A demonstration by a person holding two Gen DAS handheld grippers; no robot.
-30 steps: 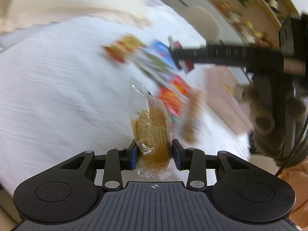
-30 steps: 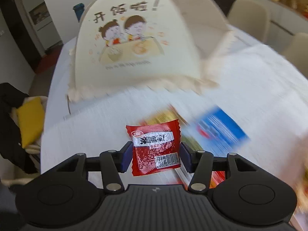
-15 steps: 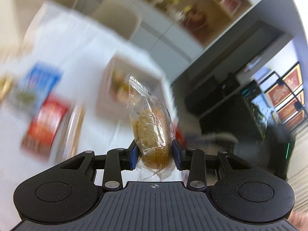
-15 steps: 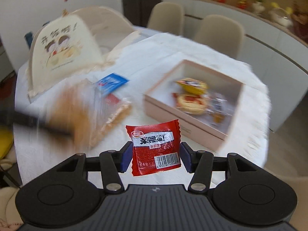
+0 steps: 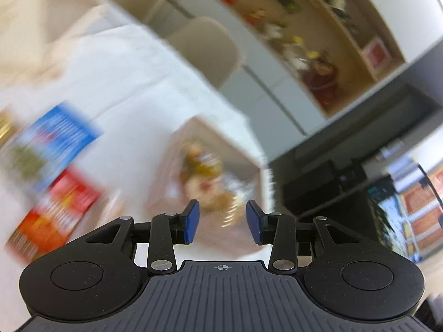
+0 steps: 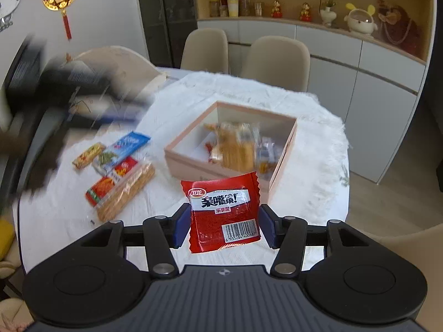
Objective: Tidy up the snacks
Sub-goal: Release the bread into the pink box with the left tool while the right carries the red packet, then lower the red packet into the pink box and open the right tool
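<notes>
Over the pink box [image 6: 279,149] my left tongs [image 5: 223,222] now gape empty, the wrapped biscuit pack [image 6: 238,149] dropped inside, while my right tongs [image 6: 224,228] pinch the red snack packet [image 6: 221,210], next to go in.

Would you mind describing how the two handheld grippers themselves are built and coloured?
Both look identical: the left gripper and right gripper have a matte black body with a ribbed dark-grey top plate bearing a small crosshair mark, two round black discs at the sides, black linkage arms with silver pivot pins, and blue pads on the fingers. No sleeves are visible.
</notes>
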